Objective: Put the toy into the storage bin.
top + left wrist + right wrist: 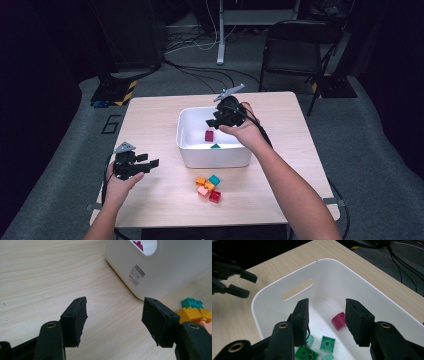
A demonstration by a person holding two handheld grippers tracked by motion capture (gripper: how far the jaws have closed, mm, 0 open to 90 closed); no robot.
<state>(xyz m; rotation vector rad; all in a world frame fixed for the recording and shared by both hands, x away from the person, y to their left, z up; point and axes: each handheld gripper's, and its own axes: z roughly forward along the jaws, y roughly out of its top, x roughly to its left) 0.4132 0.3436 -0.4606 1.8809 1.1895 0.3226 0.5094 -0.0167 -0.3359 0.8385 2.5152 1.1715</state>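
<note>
A: Right gripper (pixel 327 322)?
B: Jaws apart, empty, above white bin (pixel 367 287). Magenta brick (pixel 339 321) inside at 2 o'clock, tilted; long axis unclear.
A: Left gripper (pixel 115 322)?
B: Parted, empty.

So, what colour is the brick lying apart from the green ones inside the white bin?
Dark pink, almost magenta: the brick shows best in the right gripper view, in the white bin.

floor: grey carpet (pixel 60 150) | 1 o'clock: black folding chair (pixel 295 50) | 12 o'clock: white stand leg (pixel 220 35), loose cables (pixel 200 45) | surroundings dark
</note>
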